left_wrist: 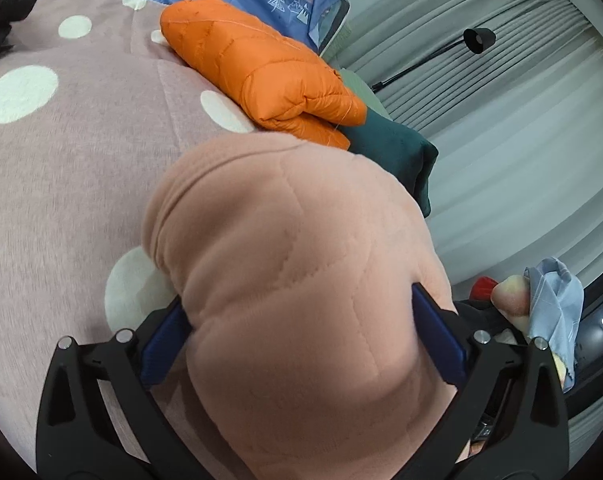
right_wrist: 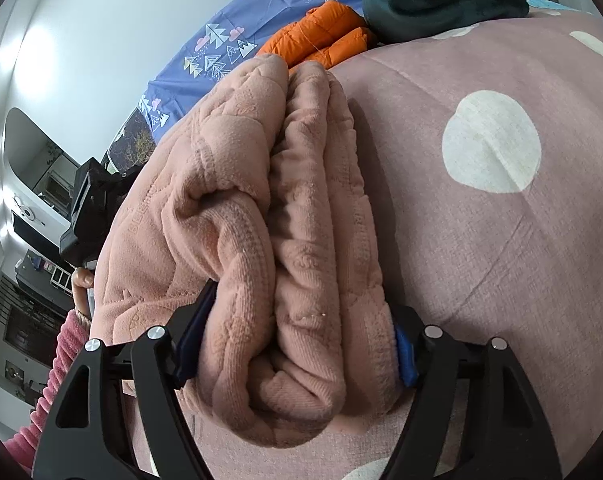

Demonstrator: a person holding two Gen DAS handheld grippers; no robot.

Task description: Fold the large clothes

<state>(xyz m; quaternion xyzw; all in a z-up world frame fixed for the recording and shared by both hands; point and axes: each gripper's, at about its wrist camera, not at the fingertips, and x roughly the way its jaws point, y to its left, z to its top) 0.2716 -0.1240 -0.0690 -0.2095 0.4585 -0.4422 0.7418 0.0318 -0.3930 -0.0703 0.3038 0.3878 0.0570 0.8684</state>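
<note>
Resting on a pink polka-dot bed (left_wrist: 73, 168), a thick peach fleece garment (left_wrist: 297, 280), folded into a bulky bundle, sits clamped at both ends. The left tool (left_wrist: 301, 344) grips one end at its widest spread; the right tool (right_wrist: 301, 344) squeezes the stacked layers (right_wrist: 301, 216). The plush layers could slip or spring apart if either grip loosens unevenly. An orange jacket (left_wrist: 261, 72) and a dark green garment (left_wrist: 397, 156) lie folded just beyond.

The peach fleece garment (right_wrist: 261, 208) is folded into a thick, quilted bundle with several layers stacked at its near edge, ribbed hems showing. It lies on the pink polka-dot bedspread (right_wrist: 501, 240), with folded orange and dark green clothes beyond its far end.
</note>
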